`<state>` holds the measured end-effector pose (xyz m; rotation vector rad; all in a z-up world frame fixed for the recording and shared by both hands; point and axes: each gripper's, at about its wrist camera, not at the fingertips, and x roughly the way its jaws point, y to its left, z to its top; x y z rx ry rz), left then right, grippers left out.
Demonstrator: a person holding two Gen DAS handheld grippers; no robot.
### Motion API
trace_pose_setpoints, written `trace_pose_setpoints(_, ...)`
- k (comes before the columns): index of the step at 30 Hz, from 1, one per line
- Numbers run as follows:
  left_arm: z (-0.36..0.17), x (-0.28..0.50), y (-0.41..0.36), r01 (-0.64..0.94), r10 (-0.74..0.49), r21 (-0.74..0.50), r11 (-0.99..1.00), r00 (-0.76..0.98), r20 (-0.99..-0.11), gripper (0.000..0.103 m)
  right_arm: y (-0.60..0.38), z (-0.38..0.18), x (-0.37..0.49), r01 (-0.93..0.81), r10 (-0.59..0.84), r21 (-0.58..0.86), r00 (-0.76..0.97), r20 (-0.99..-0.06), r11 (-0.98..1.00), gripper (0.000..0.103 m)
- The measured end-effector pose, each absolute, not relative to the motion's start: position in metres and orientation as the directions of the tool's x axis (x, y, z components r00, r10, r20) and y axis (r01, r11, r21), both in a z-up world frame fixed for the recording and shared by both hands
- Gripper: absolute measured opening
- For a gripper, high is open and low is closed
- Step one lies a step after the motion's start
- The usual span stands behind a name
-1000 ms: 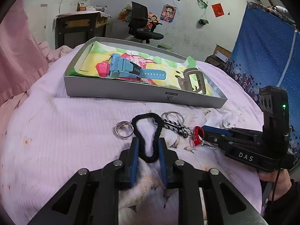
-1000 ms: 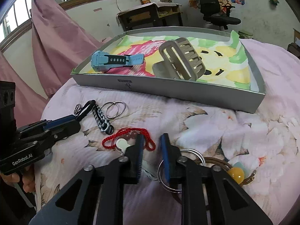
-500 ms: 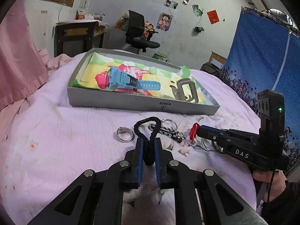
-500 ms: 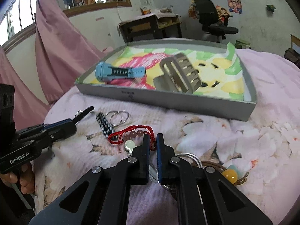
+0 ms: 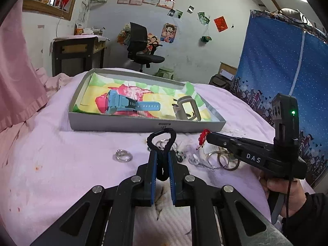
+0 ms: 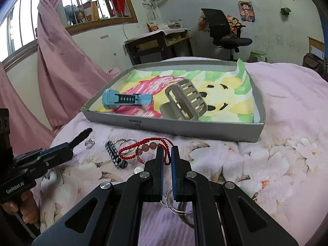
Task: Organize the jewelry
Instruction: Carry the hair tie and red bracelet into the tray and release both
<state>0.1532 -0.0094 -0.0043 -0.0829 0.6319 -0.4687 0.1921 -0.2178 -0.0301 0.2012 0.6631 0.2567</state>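
Low centre of the left wrist view, the left hand-held gripper (image 5: 163,161) was clenched on the black fuzzy loop (image 5: 162,141), pinched near its bottom so the loop stood up clear of the bed (image 5: 61,164). In the right wrist view, the right hand-held gripper (image 6: 166,160) was nipping the red beaded cord (image 6: 143,148), which draped leftward off its fingers. Both pieces were held just short of the grey tray (image 6: 205,128), probably their destination, since the blue watch (image 6: 126,99) and beige clip (image 6: 184,102) lay inside it.
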Motion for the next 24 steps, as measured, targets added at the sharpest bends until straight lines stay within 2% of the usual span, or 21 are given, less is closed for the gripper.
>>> trace_pose_setpoints(4, 0.004, 0.162, -0.008, 0.376, -0.438, -0.225, 0.899, 0.74, -0.51, 0.011, -0.22, -0.02, 0.193, -0.16, 0.282, 0.26, 0.789, -0.546, 0.952, 0.006)
trace_pose_setpoints(11, 0.022, 0.195, 0.003, 0.249, -0.321, -0.21, 0.945, 0.826, -0.462, 0.011, -0.212, -0.002, 0.215, -0.147, 0.245, 0.227, 0.829, -0.503, 0.963, 0.006)
trace_pose_setpoints(17, 0.018, 0.22, 0.019, 0.175, -0.256, -0.206, 0.963, 0.837, -0.484, 0.011, -0.2, 0.009, 0.247, -0.162, 0.262, 0.238, 0.834, -0.486, 0.958, 0.006)
trace_pose_setpoints(24, 0.007, 0.246, 0.029, 0.142, -0.254, -0.243, 0.96, 0.81, -0.529, 0.011, -0.178, 0.004, 0.277, -0.193, 0.277, 0.216, 0.829, -0.486, 0.957, 0.006)
